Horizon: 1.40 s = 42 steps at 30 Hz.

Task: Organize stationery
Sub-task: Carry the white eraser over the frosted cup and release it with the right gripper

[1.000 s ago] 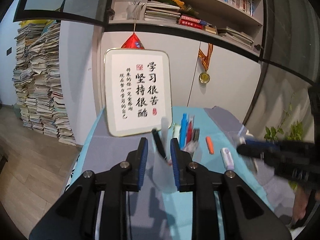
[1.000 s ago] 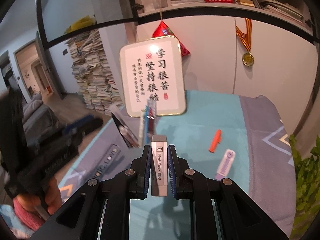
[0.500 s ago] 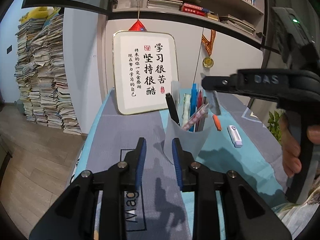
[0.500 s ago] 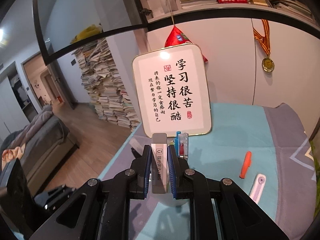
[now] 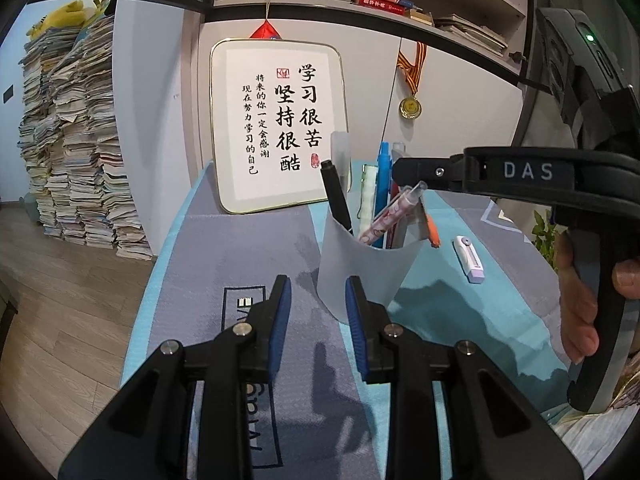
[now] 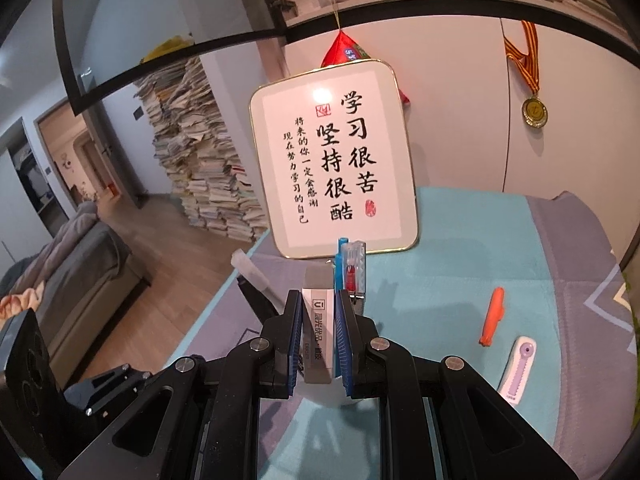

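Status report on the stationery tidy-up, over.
Right gripper shut on eraser, above pen cup. Left gripper open, empty, short of cup. Orange pen and purple correction tape loose on mat.

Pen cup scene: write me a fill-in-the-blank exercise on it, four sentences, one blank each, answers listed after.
1. The right gripper is shut on a grey ____.
2. The left gripper is ____, its jaws apart just in front of the translucent pen cup.
3. The orange pen lies on the ____ part of the table cover, outside the cup.
4. A gold ____ hangs from a striped ribbon on the white cabinet door.

Missing words: eraser; open; teal; medal
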### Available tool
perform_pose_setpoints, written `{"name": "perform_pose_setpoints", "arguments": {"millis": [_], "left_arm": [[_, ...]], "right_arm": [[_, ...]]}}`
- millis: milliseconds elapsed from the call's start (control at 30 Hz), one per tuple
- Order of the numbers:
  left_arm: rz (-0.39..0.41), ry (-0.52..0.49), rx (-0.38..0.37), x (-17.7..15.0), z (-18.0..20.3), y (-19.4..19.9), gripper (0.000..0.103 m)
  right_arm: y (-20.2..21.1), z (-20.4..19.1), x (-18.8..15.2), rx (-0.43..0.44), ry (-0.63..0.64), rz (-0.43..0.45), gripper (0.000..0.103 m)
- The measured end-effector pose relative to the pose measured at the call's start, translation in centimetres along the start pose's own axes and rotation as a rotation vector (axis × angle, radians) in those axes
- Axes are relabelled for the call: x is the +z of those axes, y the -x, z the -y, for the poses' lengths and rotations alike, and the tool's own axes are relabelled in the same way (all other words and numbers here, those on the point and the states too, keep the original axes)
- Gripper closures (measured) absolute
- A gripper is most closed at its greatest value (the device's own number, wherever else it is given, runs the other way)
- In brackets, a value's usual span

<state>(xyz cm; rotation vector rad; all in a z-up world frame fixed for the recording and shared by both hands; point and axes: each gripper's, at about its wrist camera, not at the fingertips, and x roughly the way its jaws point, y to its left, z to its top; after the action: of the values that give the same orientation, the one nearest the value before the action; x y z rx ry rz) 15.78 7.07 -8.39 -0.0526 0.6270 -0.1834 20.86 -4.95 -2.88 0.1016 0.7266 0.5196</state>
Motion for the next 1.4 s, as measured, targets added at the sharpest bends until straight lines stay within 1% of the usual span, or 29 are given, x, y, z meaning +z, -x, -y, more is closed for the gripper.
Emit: {"name": "perform_pose_setpoints", "arguments": {"millis": [167,700,833,900,1067,1233,1400], "left_arm": [[-0.014,-0.005,-0.005,-0.2,0.1,-0.2,0.077],[-0.017,-0.011,-0.004,-0.3,0.7,-0.1,0.077],[-0.019,-0.015,-0.003,-0.3,1.0,-0.1,0.077],[-0.018,-0.016,-0.003,-0.4,1.0,0.0,0.077],[-0.016,-0.019,-0.001,-0.3,1.1,0.2,0.077],[-0.026,-0.02,-0.009,-0.4,1.3,-0.2,0.077],[-0.028,-0.036,-0.014,-0.6,1.8,-0.2,0.076]], "right_arm": [[0.0,0.1,-0.1,0.004,-0.006,0.006,0.086],[0.3,0.2,-0.4,0.012,-0.005,-0.002,0.086],[0.5,-0.1,-0.2,0.003,0.009,0.034,0.086],[0.4,-0.3,-0.1,-0.003,0.02,0.031,0.086],[1.2,0.7,-0.5,0.005,-0.008,0.032,0.086],[1.8,1.4,-1.4,0.02,-0.008,-0.017,0.086],[1.5,0.7,-2.0,0.017,0.05,-0.054,0.086]]}}
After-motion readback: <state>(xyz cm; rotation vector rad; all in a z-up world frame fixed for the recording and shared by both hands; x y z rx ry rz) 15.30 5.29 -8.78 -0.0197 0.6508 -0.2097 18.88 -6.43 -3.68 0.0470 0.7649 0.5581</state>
